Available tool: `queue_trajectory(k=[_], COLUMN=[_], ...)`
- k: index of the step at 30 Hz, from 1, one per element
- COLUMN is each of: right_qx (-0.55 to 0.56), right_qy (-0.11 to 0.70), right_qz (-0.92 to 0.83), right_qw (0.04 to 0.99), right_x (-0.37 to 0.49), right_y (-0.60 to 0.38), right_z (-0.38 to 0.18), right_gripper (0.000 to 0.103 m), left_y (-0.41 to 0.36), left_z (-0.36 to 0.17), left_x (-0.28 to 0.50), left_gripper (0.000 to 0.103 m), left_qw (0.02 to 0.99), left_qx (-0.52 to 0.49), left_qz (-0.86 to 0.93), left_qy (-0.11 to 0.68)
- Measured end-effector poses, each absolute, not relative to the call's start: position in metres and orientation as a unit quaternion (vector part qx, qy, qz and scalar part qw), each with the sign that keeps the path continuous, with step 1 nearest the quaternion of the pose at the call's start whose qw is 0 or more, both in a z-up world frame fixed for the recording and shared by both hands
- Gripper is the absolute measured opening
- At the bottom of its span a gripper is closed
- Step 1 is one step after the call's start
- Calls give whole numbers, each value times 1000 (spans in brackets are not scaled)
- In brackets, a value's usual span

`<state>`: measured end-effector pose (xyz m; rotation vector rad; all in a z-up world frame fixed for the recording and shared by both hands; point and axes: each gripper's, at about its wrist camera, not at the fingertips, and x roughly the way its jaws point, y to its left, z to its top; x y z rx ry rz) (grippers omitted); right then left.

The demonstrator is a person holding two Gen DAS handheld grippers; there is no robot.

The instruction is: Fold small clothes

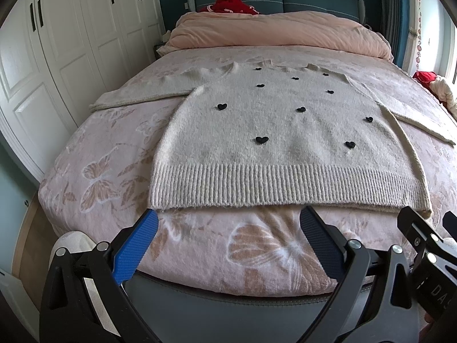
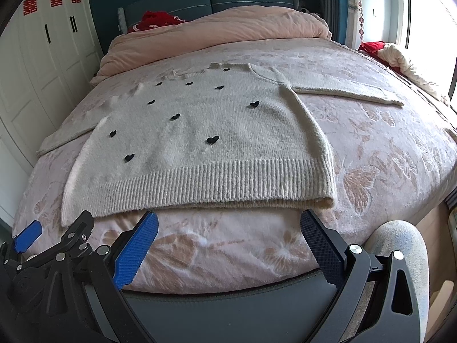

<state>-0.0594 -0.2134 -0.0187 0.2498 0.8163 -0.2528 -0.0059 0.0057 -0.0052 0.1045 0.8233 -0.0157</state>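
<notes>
Pink butterfly bedspread, white wardrobe

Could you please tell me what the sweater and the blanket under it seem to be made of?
Sweater: apparently a soft cream knit, perhaps wool or acrylic, given its ribbed hem and fuzzy surface. Blanket: seemingly plush pink fleece, with matte pile and embossed butterflies.

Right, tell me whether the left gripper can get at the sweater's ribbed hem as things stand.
Probably yes. The left gripper is open and empty just short of the sweater's ribbed hem, with only bare blanket between them.
</notes>
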Motion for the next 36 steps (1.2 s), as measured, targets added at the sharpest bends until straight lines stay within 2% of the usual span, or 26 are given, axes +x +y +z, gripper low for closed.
queue_trajectory(k=[8,13,18,24,27,30,31,33,34,36], right_qx=[145,205,297,407,444,462,462,460,463,460], right_qy=[397,380,352,319,295,281,275,264,262,252], right_qz=[-89,-154,-225,-273,-287,-289,-291,-288,-282,-281], right_qw=[902,888,858,811,796,790,792,797,799,803], right_x=[-45,-18,21,70,88,102,106,115,121,124], right_y=[-248,-362,-521,-674,-718,-741,-744,-747,-750,-750], right_z=[-25,-27,-33,-70,-90,-104,-106,-108,-109,-106], right_gripper=[98,98,98,80,76,64,59,38,13,12], left_y=[19,37,34,12,3,-5,-7,-8,-8,-7], left_z=[0,10,11,-4,-15,-27,-30,-34,-35,-37], left_x=[12,46,84,124,136,148,152,157,160,163], left_gripper=[98,98,98,98,98,98,98,98,98,98], left_qw=[906,901,900,893,888,880,878,877,877,877], left_qx=[-5,-61,-63,-39,-28,-18,-15,-14,-14,-14], left_qz=[-41,-31,-10,-2,-3,-6,-7,-9,-10,-11], left_qy=[422,428,431,448,458,475,478,480,480,481])
